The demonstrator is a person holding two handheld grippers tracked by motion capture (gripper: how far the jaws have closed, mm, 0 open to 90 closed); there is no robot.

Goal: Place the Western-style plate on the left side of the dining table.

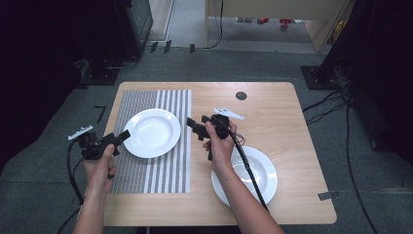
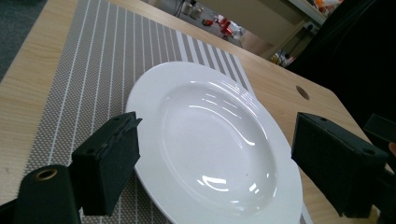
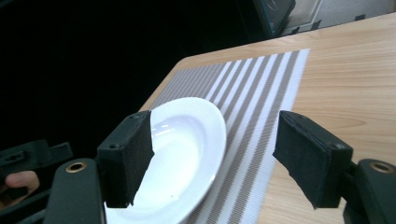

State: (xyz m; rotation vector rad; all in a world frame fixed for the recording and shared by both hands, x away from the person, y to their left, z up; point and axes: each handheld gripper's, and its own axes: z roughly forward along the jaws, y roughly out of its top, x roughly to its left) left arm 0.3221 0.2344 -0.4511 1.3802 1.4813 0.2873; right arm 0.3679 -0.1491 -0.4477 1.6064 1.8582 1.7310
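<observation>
At the lower right of the high view a second white plate [image 1: 258, 183] lies partly under the person's right forearm; a sweep of that arm could nudge it. Mid-frame, the left gripper [image 1: 122, 137] and right gripper [image 1: 194, 127] both stand wide, empty, flanking the white plate [image 1: 152, 132] resting on the striped placemat [image 1: 168, 165]. A careless jaw could clip its rim.

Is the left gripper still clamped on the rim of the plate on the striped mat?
No, the left gripper has its jaws wide apart, clear of the plate on the mat.
</observation>
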